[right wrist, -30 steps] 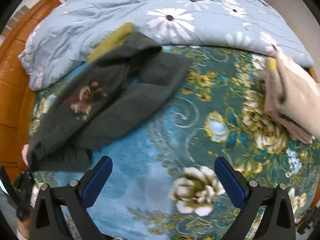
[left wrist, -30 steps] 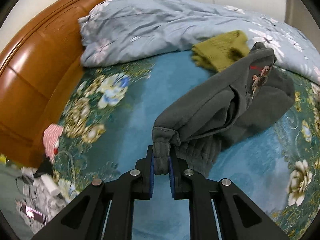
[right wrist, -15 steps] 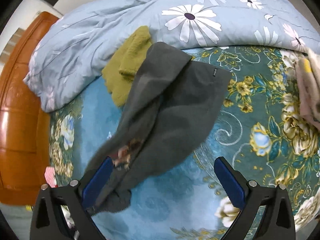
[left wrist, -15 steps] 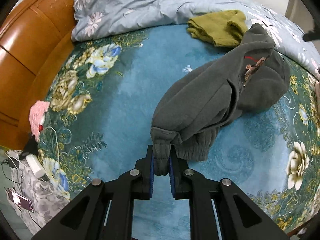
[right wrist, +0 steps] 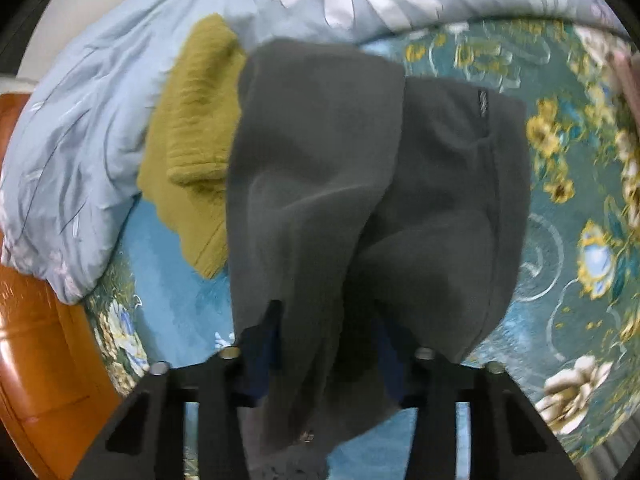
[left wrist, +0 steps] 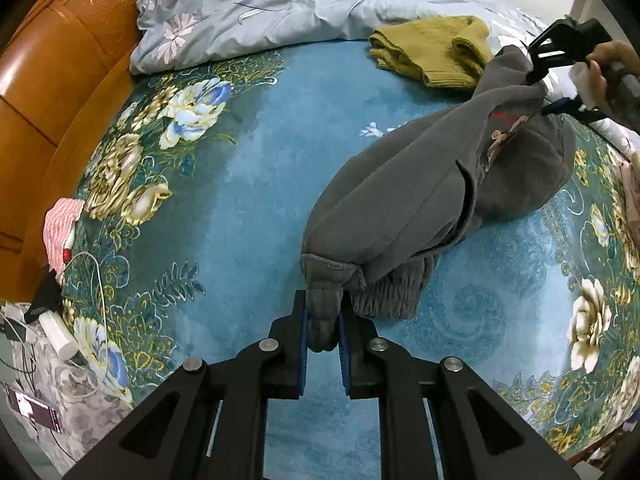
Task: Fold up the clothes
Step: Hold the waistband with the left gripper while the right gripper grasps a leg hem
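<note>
Grey fleece trousers (left wrist: 420, 200) lie bunched on the blue flowered bedsheet (left wrist: 248, 200). My left gripper (left wrist: 323, 344) is shut on one ribbed ankle cuff (left wrist: 322, 300) at the near end. At the far end, a hand (left wrist: 600, 68) holds my right gripper (left wrist: 546, 92) over the raised top of the trousers. In the right wrist view the grey cloth (right wrist: 320, 160) fills the space between the closing jaws of my right gripper (right wrist: 326, 344), and drapes over both fingers. The pads look pressed on a thick fold, though the picture is blurred.
A folded olive knit sweater (left wrist: 436, 52) lies just behind the trousers, against a pale blue flowered quilt (left wrist: 260, 0). An orange wooden headboard (left wrist: 52, 80) runs along the left. A pink striped cloth (left wrist: 60, 228), cables and small items crowd the bed's left edge. Beige clothing (left wrist: 630, 184) sits far right.
My right gripper swung left and down onto the trousers' far end and its jaws closed from wide apart around the cloth. The left gripper sank a little, still holding the cuff.
</note>
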A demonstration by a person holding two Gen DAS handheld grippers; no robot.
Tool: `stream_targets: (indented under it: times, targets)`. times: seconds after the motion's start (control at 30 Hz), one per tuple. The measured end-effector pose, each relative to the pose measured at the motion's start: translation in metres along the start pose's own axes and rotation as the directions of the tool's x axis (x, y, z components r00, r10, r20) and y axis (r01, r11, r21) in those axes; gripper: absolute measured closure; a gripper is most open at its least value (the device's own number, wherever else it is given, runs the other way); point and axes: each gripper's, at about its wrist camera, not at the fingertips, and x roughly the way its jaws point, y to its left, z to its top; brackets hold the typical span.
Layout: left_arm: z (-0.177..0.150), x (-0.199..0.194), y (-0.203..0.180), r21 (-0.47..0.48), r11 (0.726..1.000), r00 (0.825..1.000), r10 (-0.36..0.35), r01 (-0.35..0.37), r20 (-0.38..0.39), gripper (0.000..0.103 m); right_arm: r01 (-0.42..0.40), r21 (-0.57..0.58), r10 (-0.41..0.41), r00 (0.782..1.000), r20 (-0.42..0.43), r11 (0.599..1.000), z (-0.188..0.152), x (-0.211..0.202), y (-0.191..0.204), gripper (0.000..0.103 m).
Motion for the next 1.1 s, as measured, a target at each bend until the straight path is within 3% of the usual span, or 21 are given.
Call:
stream_targets:
  times: [0.03,0.13,0.27,0.4,0.6,0.73,0.87,1.0,1.07,1.1]
  targets:
    - [0.002,0.0,-0.001,0.011,1.0,1.0,0.0,0.0,0.0,0.09,0.0,0.007,0.0,1.0,-0.011,1.0,0.001,0.004,-0.001,0.083]
    - [0.006,0.001,-0.002,0.036,0.999,1.0,0.004,-0.004,-0.007,0.09,-0.015,0.028,0.016,1.0,-0.018,0.999,0.001,0.003,-0.007,0.097]
    - [0.018,0.001,-0.011,0.071,0.997,1.0,0.017,-0.016,-0.016,0.09,-0.108,0.076,0.106,0.994,0.029,0.991,0.002,-0.023,-0.028,0.098]
    - [0.031,-0.007,-0.031,0.117,0.993,1.0,0.006,-0.007,0.007,0.09,-0.209,0.137,0.193,0.974,0.12,0.968,0.001,-0.066,-0.078,0.099]
    - [0.04,-0.019,-0.071,0.215,0.977,0.999,-0.012,0.004,0.035,0.089,-0.245,0.25,0.175,0.946,0.274,0.937,-0.024,-0.134,-0.198,0.103]
    - [0.033,-0.025,-0.09,0.246,0.969,0.999,-0.003,-0.005,0.033,0.089,-0.18,0.304,0.103,0.962,0.254,0.935,-0.044,-0.15,-0.267,0.103]
    - [0.025,-0.029,-0.093,0.256,0.966,0.999,0.022,-0.028,0.028,0.089,-0.235,0.292,0.17,0.958,0.23,0.927,-0.044,-0.139,-0.273,0.102]
    - [0.019,-0.034,-0.096,0.278,0.959,0.998,0.049,-0.054,0.027,0.089,-0.262,0.211,0.222,0.956,0.193,0.942,-0.034,-0.116,-0.236,0.097]
    - [0.018,-0.037,-0.095,0.274,0.96,0.998,0.049,-0.055,0.029,0.089,-0.296,0.191,0.263,0.948,0.179,0.936,-0.029,-0.102,-0.213,0.072]
    - [0.018,-0.038,-0.095,0.271,0.961,0.998,0.049,-0.056,0.03,0.089,-0.316,0.182,0.286,0.943,0.173,0.931,-0.027,-0.095,-0.202,0.04]
